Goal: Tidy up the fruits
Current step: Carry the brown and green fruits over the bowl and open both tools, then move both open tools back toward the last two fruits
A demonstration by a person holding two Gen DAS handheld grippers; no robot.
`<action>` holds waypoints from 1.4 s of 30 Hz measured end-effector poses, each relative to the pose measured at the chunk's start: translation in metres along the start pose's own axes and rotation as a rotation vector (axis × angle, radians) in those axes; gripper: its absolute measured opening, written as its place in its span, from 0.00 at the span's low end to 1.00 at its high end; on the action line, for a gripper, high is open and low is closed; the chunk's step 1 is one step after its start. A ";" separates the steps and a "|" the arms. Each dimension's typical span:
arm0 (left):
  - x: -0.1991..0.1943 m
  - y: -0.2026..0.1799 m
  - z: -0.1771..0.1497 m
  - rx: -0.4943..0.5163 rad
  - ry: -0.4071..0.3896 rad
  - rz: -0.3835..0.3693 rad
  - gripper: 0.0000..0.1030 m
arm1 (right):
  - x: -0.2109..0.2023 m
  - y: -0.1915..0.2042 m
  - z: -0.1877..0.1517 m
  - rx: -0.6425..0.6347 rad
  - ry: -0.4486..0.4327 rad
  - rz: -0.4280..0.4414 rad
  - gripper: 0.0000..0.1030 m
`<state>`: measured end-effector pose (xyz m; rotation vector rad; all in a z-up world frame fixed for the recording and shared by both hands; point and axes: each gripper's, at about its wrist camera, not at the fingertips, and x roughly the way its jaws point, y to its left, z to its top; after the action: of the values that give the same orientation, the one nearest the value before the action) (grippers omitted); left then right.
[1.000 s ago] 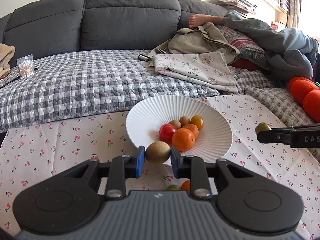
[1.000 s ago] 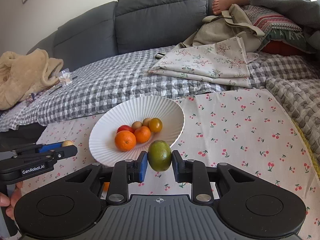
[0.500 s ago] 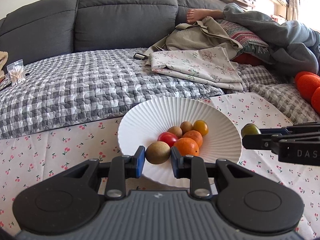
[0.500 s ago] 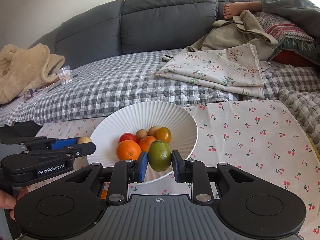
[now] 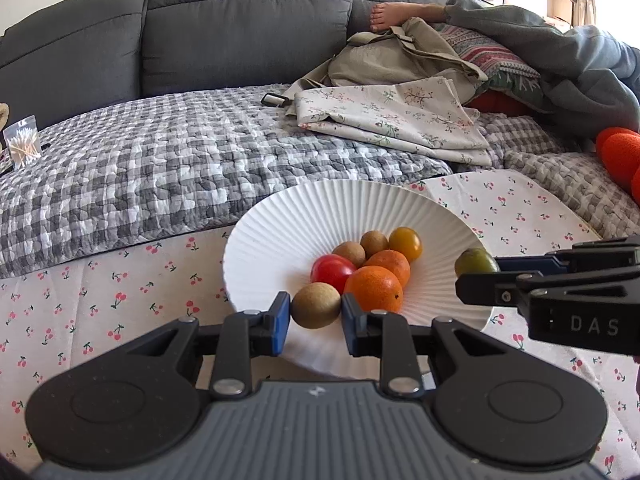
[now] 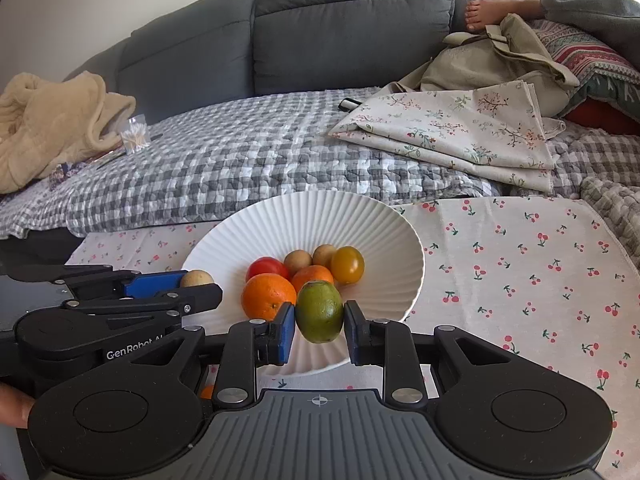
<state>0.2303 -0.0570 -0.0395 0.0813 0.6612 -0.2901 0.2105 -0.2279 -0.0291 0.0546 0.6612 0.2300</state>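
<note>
"DAS" on right gripper; "GenRobot.AI" on left gripper

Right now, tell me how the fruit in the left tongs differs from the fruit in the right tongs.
The brown fruit in the left tongs is tan and matte; the green fruit in the right tongs is green with a reddish blush and glossy. The brown fruit looks rounder, the green fruit taller and more oval. Both are clamped between blue pads over the white plate.
</note>
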 end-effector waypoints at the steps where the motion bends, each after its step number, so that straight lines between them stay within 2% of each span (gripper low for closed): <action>1: 0.001 0.000 -0.001 0.003 0.003 0.002 0.25 | 0.001 -0.001 0.000 0.002 0.002 0.000 0.24; 12: 0.010 0.002 -0.003 -0.001 0.017 0.017 0.27 | 0.010 -0.008 -0.002 0.036 0.010 -0.015 0.27; 24: -0.009 0.008 -0.004 -0.019 0.007 0.016 0.43 | -0.011 -0.020 -0.001 0.072 -0.008 -0.031 0.30; 28: -0.022 0.015 -0.005 -0.040 -0.010 0.017 0.52 | -0.023 -0.021 -0.001 0.076 -0.020 -0.023 0.36; 32: -0.034 0.023 -0.007 -0.048 -0.017 0.015 0.53 | -0.034 -0.023 -0.001 0.087 -0.026 -0.024 0.37; 36: -0.044 0.029 -0.010 -0.057 -0.019 0.017 0.56 | -0.041 -0.019 -0.002 0.083 -0.023 -0.010 0.45; 42: -0.055 0.033 -0.018 -0.050 -0.002 0.010 0.59 | -0.050 -0.008 -0.002 0.050 -0.025 0.014 0.49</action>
<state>0.1874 -0.0090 -0.0205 0.0363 0.6652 -0.2636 0.1727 -0.2476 -0.0021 0.1097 0.6423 0.2261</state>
